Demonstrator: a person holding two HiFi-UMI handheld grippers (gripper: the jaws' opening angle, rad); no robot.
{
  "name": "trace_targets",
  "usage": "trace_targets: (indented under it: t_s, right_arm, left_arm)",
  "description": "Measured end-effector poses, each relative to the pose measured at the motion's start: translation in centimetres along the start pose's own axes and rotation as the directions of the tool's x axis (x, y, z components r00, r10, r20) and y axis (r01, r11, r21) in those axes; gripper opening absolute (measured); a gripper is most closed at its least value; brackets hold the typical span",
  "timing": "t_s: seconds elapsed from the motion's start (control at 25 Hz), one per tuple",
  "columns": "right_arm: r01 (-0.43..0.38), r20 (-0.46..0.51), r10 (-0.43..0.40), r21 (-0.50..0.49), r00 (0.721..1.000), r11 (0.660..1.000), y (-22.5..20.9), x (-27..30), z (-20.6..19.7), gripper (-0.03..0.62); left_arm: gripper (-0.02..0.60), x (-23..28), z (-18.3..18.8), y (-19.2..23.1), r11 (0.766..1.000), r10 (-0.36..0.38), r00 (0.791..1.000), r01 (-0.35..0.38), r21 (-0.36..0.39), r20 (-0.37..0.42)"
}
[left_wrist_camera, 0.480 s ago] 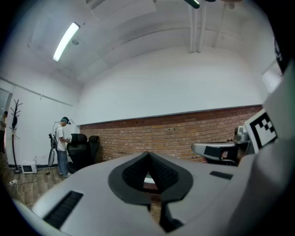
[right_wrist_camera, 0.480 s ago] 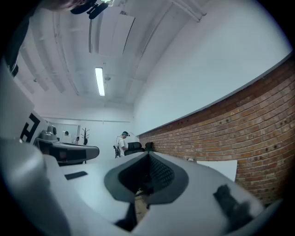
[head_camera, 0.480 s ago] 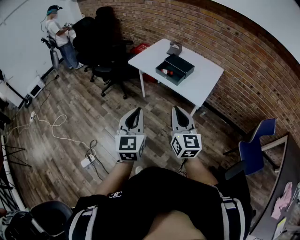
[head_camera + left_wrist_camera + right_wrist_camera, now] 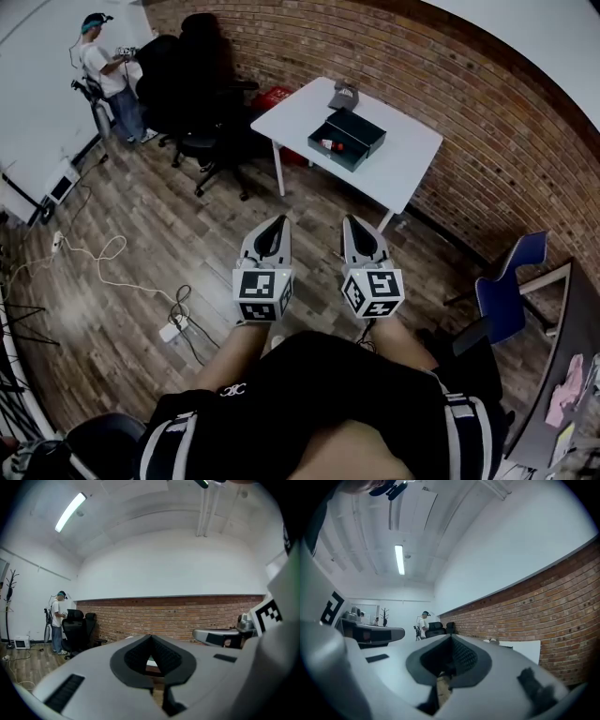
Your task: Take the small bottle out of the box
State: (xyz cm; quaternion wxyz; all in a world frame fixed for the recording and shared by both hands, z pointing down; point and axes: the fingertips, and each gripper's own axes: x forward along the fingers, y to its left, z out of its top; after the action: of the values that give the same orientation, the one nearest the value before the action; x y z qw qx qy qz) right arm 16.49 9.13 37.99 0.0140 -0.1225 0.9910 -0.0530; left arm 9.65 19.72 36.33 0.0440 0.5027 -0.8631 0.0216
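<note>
A dark open box [image 4: 349, 141] lies on a white table [image 4: 394, 173] far ahead by the brick wall. Inside it shows a small bottle [image 4: 327, 144] with red on it. My left gripper [image 4: 276, 223] and right gripper [image 4: 353, 223] hang side by side close to my body, well short of the table, over the wooden floor. Both are shut with nothing between the jaws. In the left gripper view the left gripper [image 4: 151, 637] points toward the brick wall. In the right gripper view the right gripper [image 4: 451, 638] points along it.
Black office chairs [image 4: 202, 89] stand left of the table, and a person [image 4: 103, 75] stands at the far left. A red object [image 4: 274, 97] sits under the table's far side. A white cable and power strip [image 4: 171, 328] lie on the floor. A blue chair [image 4: 506, 291] is at right.
The view has shifted slightly; the table and box sit a little nearer the centre. Both grippers stay shut and hold the same place in front of me.
</note>
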Motion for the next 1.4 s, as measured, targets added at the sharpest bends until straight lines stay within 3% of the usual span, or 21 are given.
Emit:
trace_targets:
  t_s: [0.88, 1.12, 1.4]
  right_arm:
    - [0.093, -0.053, -0.093, 0.001, 0.994, 0.996, 6.2, 5.8, -3.4, 0.031]
    - [0.107, -0.051, -0.106, 0.011, 0.993, 0.994, 5.2, 7.8, -3.7, 0.031]
    - [0.134, -0.039, -0.134, 0.002, 0.990, 0.991, 1.2, 11.2, -3.9, 0.029]
  left_arm:
    - [0.012, 0.8, -2.5, 8.3, 0.988, -0.153, 0.987, 0.153, 0.003, -0.041]
    - [0.012, 2.5, -3.3, 9.4, 0.987, -0.159, 0.985, 0.159, -0.005, -0.066]
    - [0.012, 7.2, -3.6, 9.5, 0.986, -0.166, 0.983, 0.167, 0.007, -0.082]
